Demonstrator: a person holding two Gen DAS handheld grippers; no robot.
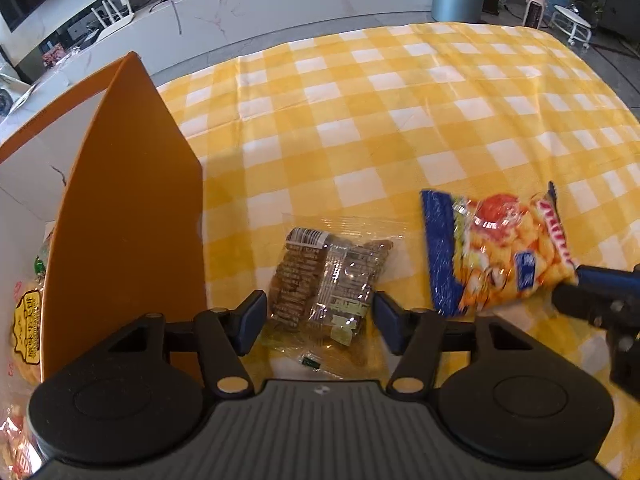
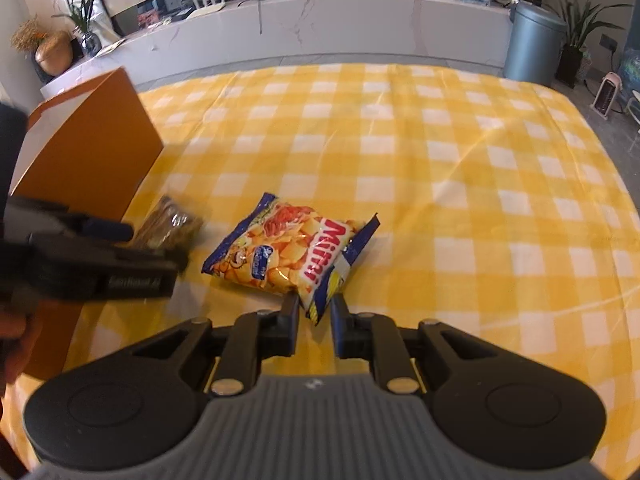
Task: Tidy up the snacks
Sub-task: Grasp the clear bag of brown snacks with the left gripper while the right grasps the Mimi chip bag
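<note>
A clear packet of brown biscuits (image 1: 320,276) lies on the yellow checked cloth (image 1: 400,100) just right of the orange box (image 1: 120,208). My left gripper (image 1: 320,320) points down over it, open, one pad on each side of the packet with a thin gap. An orange-and-blue chip bag (image 2: 280,252) sits further right. My right gripper (image 2: 315,308) is shut on the bag's near edge. The left wrist view shows that grip at the right edge, on the chip bag (image 1: 496,248). The right wrist view shows the blurred left gripper (image 2: 132,236) by the biscuits (image 2: 172,224).
The orange box (image 2: 88,152) stands open at the table's left, with other snack packets (image 1: 28,320) inside against its white lining. Beyond the far table edge run a white marble counter (image 2: 320,32) and a grey-blue bin (image 2: 534,40).
</note>
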